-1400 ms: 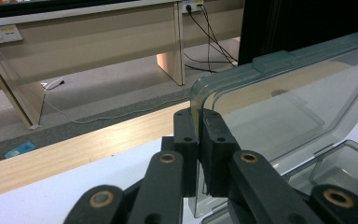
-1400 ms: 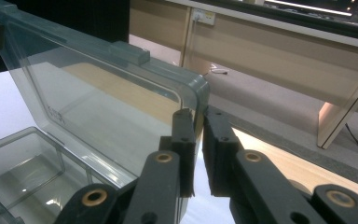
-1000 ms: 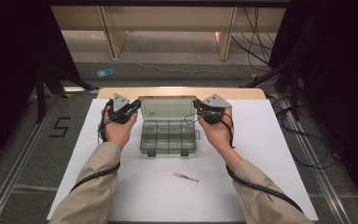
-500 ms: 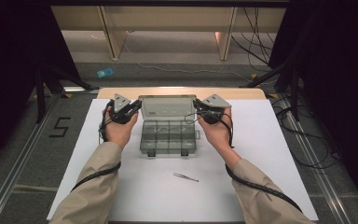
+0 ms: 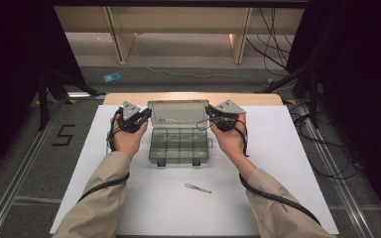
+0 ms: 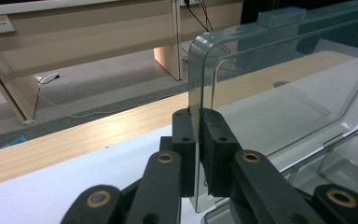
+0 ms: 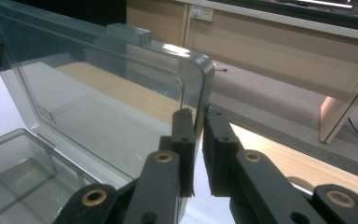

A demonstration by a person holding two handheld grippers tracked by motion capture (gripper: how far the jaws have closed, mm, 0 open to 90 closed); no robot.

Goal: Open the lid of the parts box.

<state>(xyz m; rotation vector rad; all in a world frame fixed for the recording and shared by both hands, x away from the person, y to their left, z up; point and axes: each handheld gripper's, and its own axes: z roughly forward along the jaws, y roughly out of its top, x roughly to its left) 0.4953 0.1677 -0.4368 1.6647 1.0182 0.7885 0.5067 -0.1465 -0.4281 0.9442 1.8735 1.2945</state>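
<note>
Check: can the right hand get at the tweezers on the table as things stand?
Probably not right away. The right tool is shut on the lid edge, so it must let go first. After that the way looks free: the tweezers lie on bare table near that forearm.

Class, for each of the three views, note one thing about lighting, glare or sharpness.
High view: the white table top is evenly lit while both sides fall into near-black. Left gripper view: the clear lid shows pale reflections, and the tongs nearest the camera look soft. Right gripper view: a bright glare spot sits on the lid's top edge, and the floor behind is blurred.
</note>
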